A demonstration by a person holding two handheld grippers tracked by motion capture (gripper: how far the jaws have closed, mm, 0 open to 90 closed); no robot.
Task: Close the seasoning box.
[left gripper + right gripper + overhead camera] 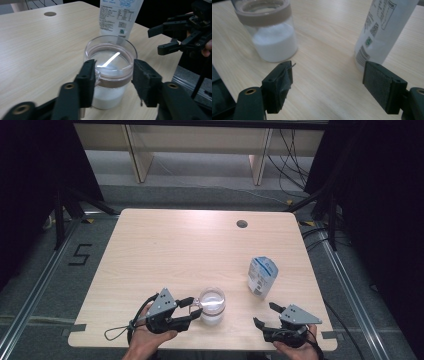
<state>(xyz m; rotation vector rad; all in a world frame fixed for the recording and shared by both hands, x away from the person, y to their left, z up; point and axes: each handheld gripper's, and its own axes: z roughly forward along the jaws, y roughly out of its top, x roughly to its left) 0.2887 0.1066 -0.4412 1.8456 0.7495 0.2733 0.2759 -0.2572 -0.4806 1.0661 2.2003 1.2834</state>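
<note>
A clear glass jar (212, 307) with a brownish band below its rim and white contents in its lower half stands near the table's front edge. My left gripper (196, 308) is at its left. In the left gripper view the two pads (88, 75) flank the near side of the jar (110, 53); the jaws stand apart, and I cannot tell whether they touch the glass. A white and blue printed pack (261, 276) stands upright to the jar's right. My right gripper (265, 314) is open in front of it, with bare table between its pads (384, 90). The jar (270, 32) and pack (384, 30) lie ahead of it.
The light wooden table (165, 250) has a round cable hole (242, 224) at its far right. The right gripper (155, 41) shows beyond the jar in the left gripper view, near the pack (120, 17). Dark frames and cables stand around the table.
</note>
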